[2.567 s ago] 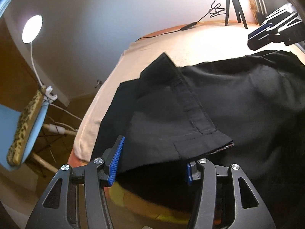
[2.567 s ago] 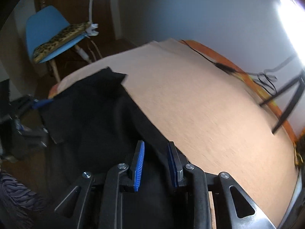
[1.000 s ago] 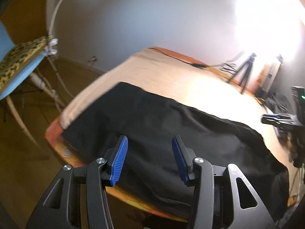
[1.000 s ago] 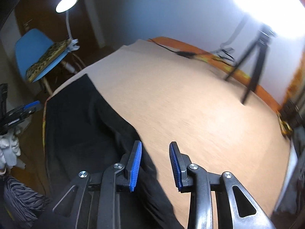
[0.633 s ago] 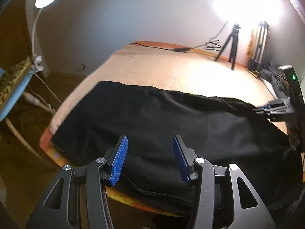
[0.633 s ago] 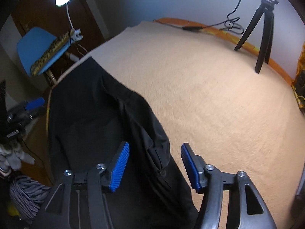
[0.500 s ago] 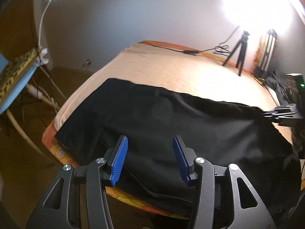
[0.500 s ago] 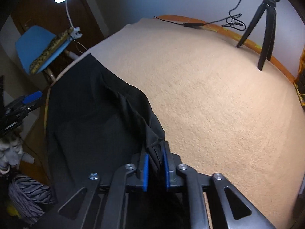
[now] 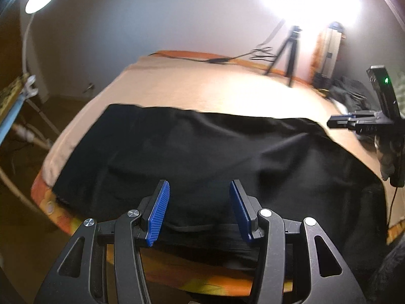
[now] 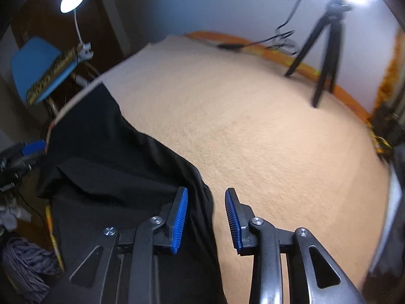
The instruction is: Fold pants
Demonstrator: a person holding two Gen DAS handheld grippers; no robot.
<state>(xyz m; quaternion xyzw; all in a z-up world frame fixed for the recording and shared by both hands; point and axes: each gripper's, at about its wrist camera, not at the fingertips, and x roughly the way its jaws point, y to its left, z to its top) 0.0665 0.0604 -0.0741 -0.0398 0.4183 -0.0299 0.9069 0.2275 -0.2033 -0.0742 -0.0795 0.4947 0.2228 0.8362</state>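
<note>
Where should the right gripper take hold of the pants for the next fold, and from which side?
Probably the raised edge fold of the pants, between the open pads of the right gripper. Come from above, one pad on each side: that ridge stands off the bed, the rest lies flat.

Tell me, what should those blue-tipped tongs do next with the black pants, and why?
Probably close the right tongs, whose jaws have just been opening, on the pants' edge lying between them: neither they nor the left tongs grip any cloth, and the pants still lie long across the bed.

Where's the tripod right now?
In the right wrist view the tripod stands upper right, at the bed's far edge by the wall, well beyond the black pants.
</note>
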